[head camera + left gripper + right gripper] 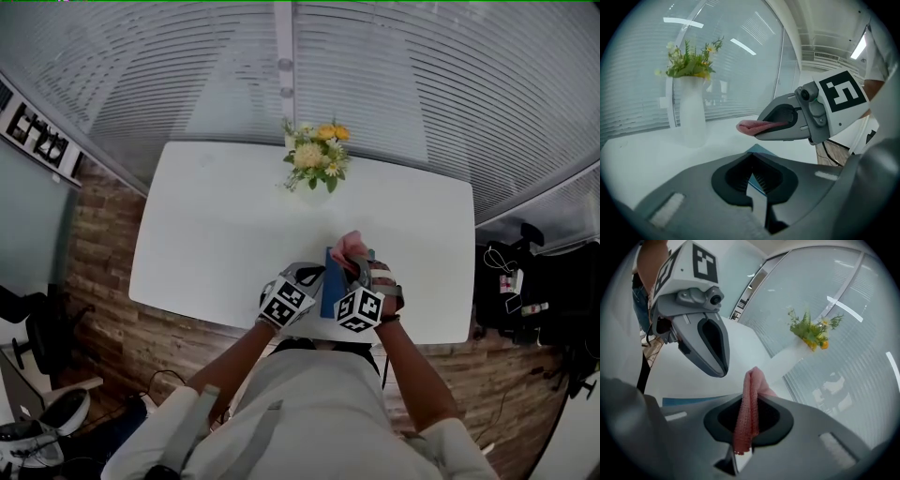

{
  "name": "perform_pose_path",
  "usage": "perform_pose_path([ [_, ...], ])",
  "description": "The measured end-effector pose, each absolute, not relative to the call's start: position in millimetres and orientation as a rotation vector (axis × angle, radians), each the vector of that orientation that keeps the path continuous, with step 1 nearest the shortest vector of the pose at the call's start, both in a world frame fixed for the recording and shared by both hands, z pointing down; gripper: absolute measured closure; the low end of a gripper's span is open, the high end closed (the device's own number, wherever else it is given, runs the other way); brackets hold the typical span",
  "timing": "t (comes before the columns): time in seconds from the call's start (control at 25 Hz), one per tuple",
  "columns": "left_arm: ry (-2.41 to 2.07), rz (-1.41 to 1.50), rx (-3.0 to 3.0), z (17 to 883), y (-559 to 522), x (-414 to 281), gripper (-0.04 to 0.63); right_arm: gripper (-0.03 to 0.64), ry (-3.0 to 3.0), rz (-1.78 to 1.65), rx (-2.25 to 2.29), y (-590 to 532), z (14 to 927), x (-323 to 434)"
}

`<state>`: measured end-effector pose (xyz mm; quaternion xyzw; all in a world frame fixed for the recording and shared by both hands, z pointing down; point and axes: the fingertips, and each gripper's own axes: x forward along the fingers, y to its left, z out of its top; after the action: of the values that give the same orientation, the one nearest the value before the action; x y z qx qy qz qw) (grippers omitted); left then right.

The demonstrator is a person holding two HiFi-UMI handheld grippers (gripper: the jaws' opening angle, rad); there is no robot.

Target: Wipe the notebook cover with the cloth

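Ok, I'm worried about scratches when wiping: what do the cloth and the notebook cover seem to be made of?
Cloth: pink, matte, soft-looking knit, perhaps microfibre; a fine bumpy weave shows where the right gripper pinches it. Notebook: blue cover, smooth and even with no glare, likely coated card or plastic; too small here to say which.

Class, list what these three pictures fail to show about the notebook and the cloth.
- Notebook cover, head view: mostly hidden under the left gripper and the right gripper. Any print on it is too small to read.
- Notebook, left gripper view: only a blue corner shows past that gripper's body.
- Cloth, right gripper view: its far end drops behind the gripper's body, so its full size is unknown.
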<state>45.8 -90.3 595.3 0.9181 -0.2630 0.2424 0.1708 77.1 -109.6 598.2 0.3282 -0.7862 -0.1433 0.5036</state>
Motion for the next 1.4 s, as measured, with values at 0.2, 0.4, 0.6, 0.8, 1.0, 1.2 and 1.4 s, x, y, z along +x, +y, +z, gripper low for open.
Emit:
perform_pose_path([
  [0.2, -0.699, 0.760, 2.604, 636.1, -87.6, 50.8, 0.598, 0.588, -1.816, -0.442, 0.675, -114.3, 636.8, 72.6],
  [0.4, -0.680, 0.805, 2.570, 652.5, -88.6, 51.5, 0.598, 0.588, -1.739, -0.464, 0.625, -121.4, 663.7, 72.6],
  [0.6, -0.632, 0.852, 2.568, 676.0, -84.6, 59.1, 0.598, 0.588, -1.691, -0.469, 0.565, -124.8, 691.4, 75.1],
  [0.8, -0.609, 0.900, 2.542, 689.1, -82.6, 61.3, 0.598, 0.588, -1.619, -0.515, 0.516, -128.1, 707.3, 78.8],
  [1.0, -0.594, 0.940, 2.521, 698.1, -83.4, 62.2, 0.598, 0.589, -1.584, -0.533, 0.494, -128.0, 718.1, 82.0],
  [1.2, -0.566, 0.999, 2.511, 703.0, -82.2, 62.2, 0.600, 0.595, -1.572, -0.525, 0.473, -127.3, 718.9, 80.7],
  [1.4, -0.553, 1.049, 2.506, 707.3, -82.2, 62.6, 0.600, 0.598, -1.559, -0.535, 0.451, -124.7, 720.0, 80.8],
])
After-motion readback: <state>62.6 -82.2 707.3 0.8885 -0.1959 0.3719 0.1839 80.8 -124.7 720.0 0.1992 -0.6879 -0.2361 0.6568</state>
